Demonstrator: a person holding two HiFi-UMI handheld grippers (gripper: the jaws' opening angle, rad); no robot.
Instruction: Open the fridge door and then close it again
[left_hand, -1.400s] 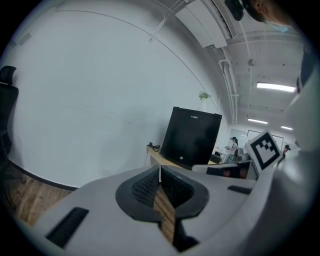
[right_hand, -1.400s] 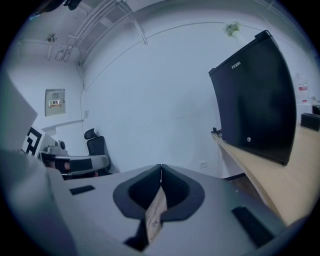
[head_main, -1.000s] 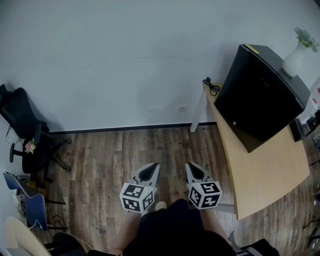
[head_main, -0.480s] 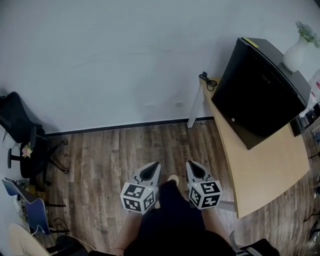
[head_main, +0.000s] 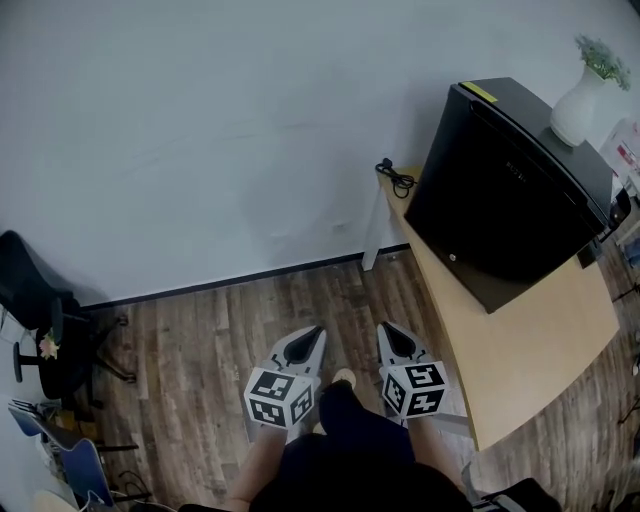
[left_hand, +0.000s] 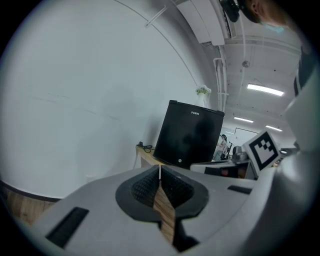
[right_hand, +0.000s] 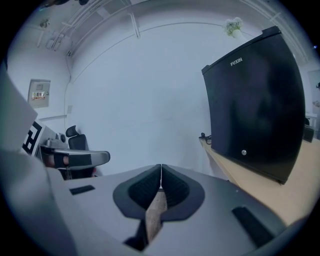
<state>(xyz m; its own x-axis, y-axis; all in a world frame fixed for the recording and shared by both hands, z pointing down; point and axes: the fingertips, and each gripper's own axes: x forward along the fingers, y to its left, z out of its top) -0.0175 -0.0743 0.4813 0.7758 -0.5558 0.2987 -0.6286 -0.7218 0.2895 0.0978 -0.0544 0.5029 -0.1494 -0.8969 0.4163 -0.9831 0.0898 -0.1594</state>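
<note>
Left gripper and right gripper both have jaws pressed together on nothing, the glossy black boxy mini fridge stands closed, well ahead to their right on a pale wooden desk; the door looks stiff and slick with no handle showing, so probably hook its side edge.

The small black fridge stands upright and shut on the wooden table, up at two o'clock, by the wall.
</note>
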